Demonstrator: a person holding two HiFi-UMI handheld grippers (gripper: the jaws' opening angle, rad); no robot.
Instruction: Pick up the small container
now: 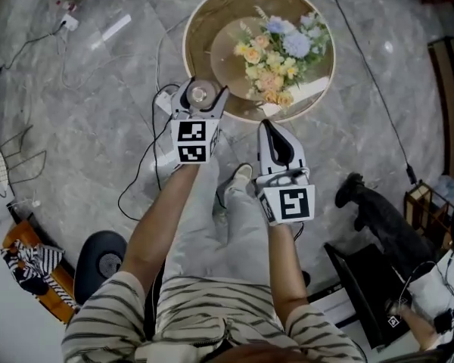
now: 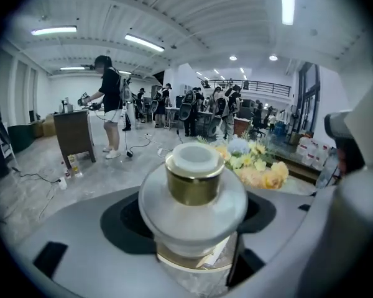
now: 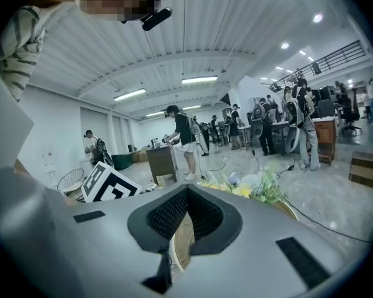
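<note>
The small container (image 2: 193,194) is a frosted white jar with a gold neck and a white cap. It sits upright between the jaws of my left gripper (image 1: 200,94), which is shut on it. In the head view the small container (image 1: 200,93) shows from above, held in the air at the near left edge of the round table (image 1: 212,21). My right gripper (image 1: 277,144) hangs lower and to the right, shut, with nothing between its black pads (image 3: 202,219).
A bouquet of yellow, peach and blue flowers (image 1: 280,55) lies on the round wooden table. Cables (image 1: 147,169) trail over the grey marble floor. A black stool (image 1: 102,262) stands at the left, dark furniture (image 1: 382,221) at the right. Several people stand in the hall behind.
</note>
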